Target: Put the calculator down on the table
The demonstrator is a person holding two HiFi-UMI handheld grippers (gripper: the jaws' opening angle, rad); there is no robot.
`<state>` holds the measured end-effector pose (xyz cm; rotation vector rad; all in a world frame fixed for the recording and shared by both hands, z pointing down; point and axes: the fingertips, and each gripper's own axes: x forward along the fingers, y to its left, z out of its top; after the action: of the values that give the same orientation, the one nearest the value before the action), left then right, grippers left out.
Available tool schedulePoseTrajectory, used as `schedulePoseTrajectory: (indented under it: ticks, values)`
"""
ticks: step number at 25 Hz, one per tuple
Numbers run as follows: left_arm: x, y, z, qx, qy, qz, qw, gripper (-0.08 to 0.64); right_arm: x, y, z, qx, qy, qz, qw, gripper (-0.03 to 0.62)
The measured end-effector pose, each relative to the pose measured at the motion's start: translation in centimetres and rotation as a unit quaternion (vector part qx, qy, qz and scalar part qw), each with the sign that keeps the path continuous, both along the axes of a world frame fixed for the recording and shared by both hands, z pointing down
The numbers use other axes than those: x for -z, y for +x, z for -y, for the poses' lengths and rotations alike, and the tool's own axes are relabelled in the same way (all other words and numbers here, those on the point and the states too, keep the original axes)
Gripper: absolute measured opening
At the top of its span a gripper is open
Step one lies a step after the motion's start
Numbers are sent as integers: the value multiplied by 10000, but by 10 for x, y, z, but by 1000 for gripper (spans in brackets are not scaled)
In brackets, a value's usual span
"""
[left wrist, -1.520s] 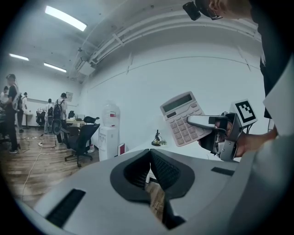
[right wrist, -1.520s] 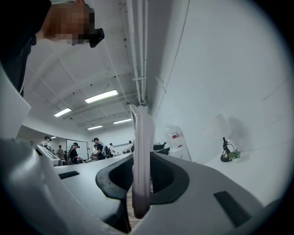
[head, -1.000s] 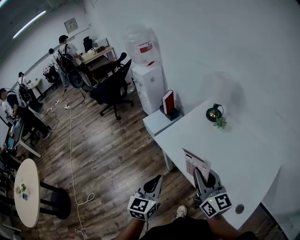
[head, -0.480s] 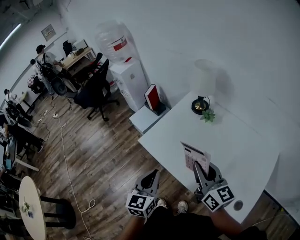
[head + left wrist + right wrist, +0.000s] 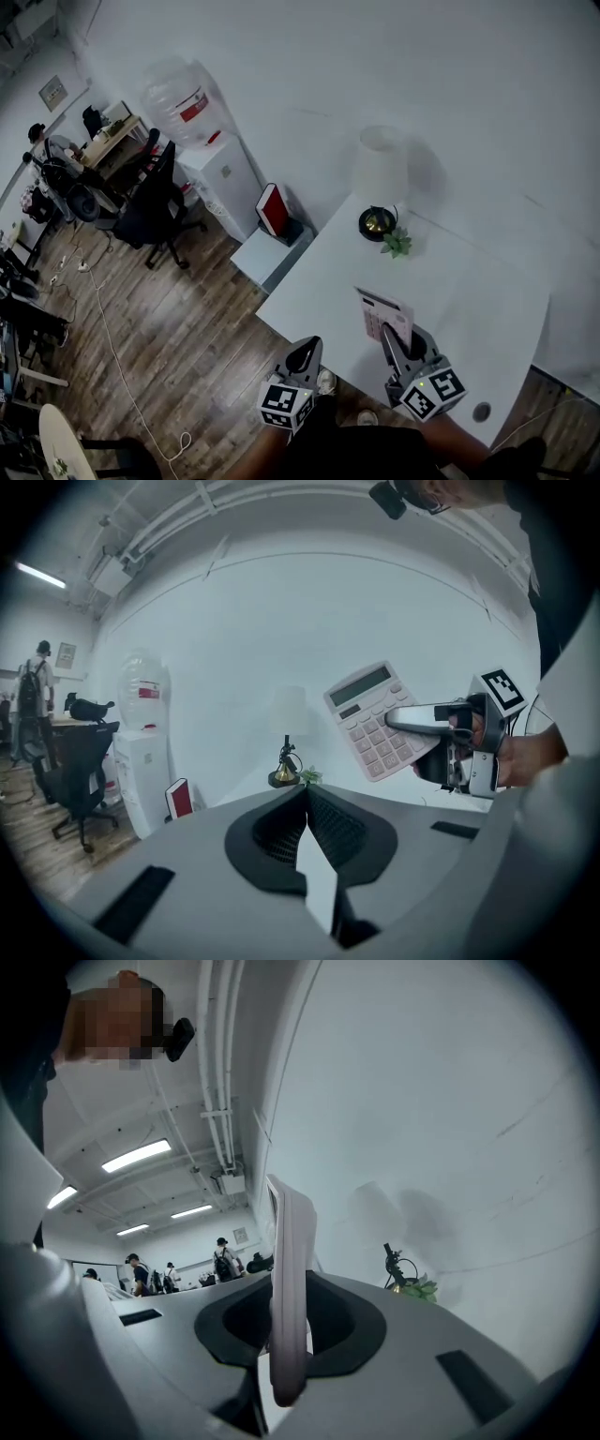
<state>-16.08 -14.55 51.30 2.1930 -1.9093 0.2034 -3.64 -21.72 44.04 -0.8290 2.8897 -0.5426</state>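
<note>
A pink-white calculator (image 5: 382,314) stands nearly upright in the air over the near edge of the white table (image 5: 469,300), with my right gripper (image 5: 390,337) shut on its lower end. In the left gripper view the calculator (image 5: 370,714) shows its keys, clamped by the right gripper (image 5: 405,722). The right gripper view has the calculator (image 5: 289,1269) edge-on between the jaws. My left gripper (image 5: 306,351) hangs left of the table edge above the wooden floor, its jaws (image 5: 305,794) shut and holding nothing.
A white-shaded lamp (image 5: 380,169) with a brass base and a small plant (image 5: 397,245) stand at the table's far corner. A cable hole (image 5: 483,411) lies near the front edge. Beyond are a low cabinet (image 5: 248,262) with a red book (image 5: 270,210), a water dispenser (image 5: 220,173) and an office chair (image 5: 150,206).
Both grippers have moved forward and a little down toward the table, which now lies closer under the right one. The calculator stays clamped in the right gripper.
</note>
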Motion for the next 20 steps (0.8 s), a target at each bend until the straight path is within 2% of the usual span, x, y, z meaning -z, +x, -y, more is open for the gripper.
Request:
schedulePoseTrajectory:
  ticks: [6,10,16,20]
  values:
    - [1,-26,52,-502,14,18,9987,20,-7,-13,39,-649,-275,21,9975,89]
    - [-2,-29,79,-888,-5,-92,9960,20,-26,-11,57,-1093,-483,-65,9928,89]
    - [-9,-20,108,-1656,-99,-106,9861,20,-36,-15,68,-1620,-674,-265,9841,91]
    - [-10,-18,120,-1983,-144,-179,9799,20,-50,-12,75,-1940,-895,-450,9759,89]
